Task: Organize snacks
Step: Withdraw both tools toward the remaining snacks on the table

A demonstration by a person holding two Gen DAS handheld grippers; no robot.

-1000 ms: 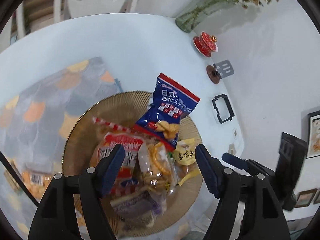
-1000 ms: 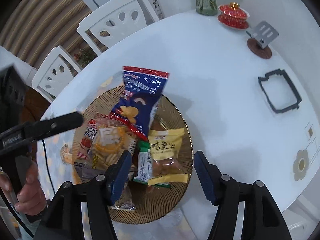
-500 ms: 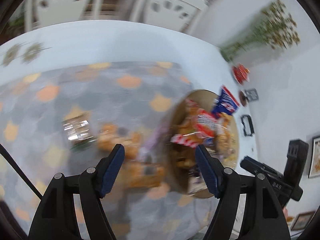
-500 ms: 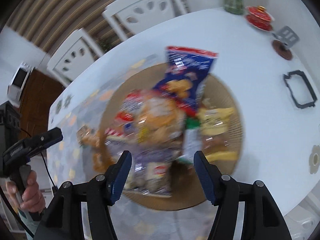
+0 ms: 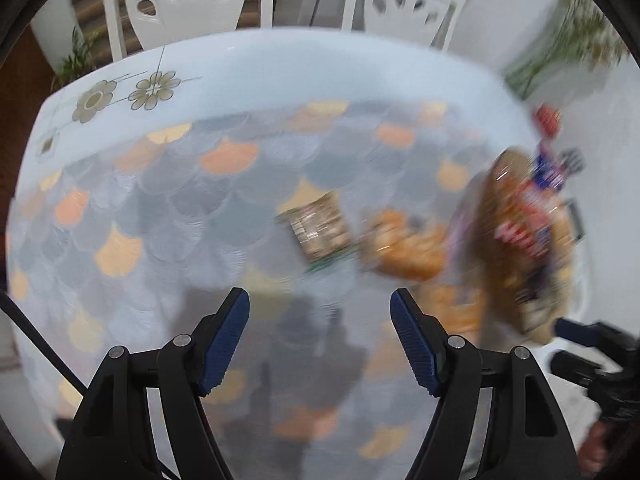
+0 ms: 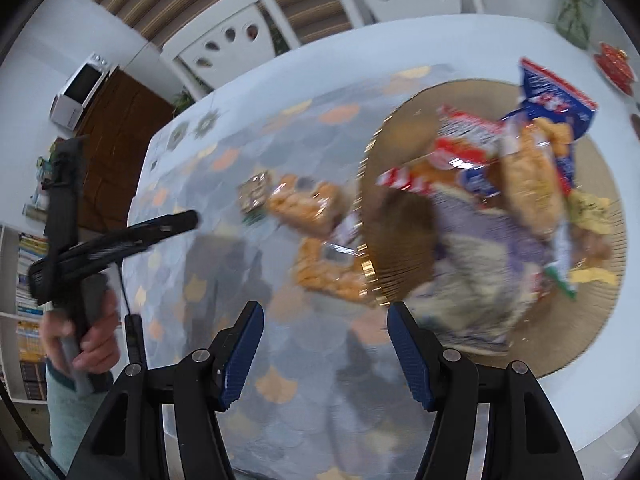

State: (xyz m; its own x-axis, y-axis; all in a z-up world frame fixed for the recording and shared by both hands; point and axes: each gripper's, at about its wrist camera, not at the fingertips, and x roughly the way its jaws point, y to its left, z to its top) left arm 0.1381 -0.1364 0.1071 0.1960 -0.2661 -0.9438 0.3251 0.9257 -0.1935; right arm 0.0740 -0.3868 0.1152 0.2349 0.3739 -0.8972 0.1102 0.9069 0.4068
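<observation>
A ribbed golden plate (image 6: 600,332) carries a pile of snack packets, with a blue bag (image 6: 552,100) at its far side and a purple packet (image 6: 480,264) at its near side. On the scale-patterned placemat (image 5: 160,208) left of the plate lie a small brown packet (image 5: 316,228) and two clear packets of orange snacks (image 5: 404,244) (image 6: 328,276). My left gripper (image 5: 320,304) is open above bare placemat, with the packets beyond its fingertips. My right gripper (image 6: 324,312) is open over the mat beside the plate's left rim. Neither has anything between its fingers. Both views are blurred.
Two white chairs (image 5: 180,4) stand behind the white round table (image 5: 280,64). A vase (image 6: 576,8) and a red lidded cup (image 6: 612,64) are at the far right. A person's hand (image 6: 92,340) holds the left gripper; a wooden cabinet (image 6: 120,120) stands beyond.
Both grippers have swung left from above the plate to above the placemat. The plate now sits at the right of both views. Jaw openings look unchanged.
</observation>
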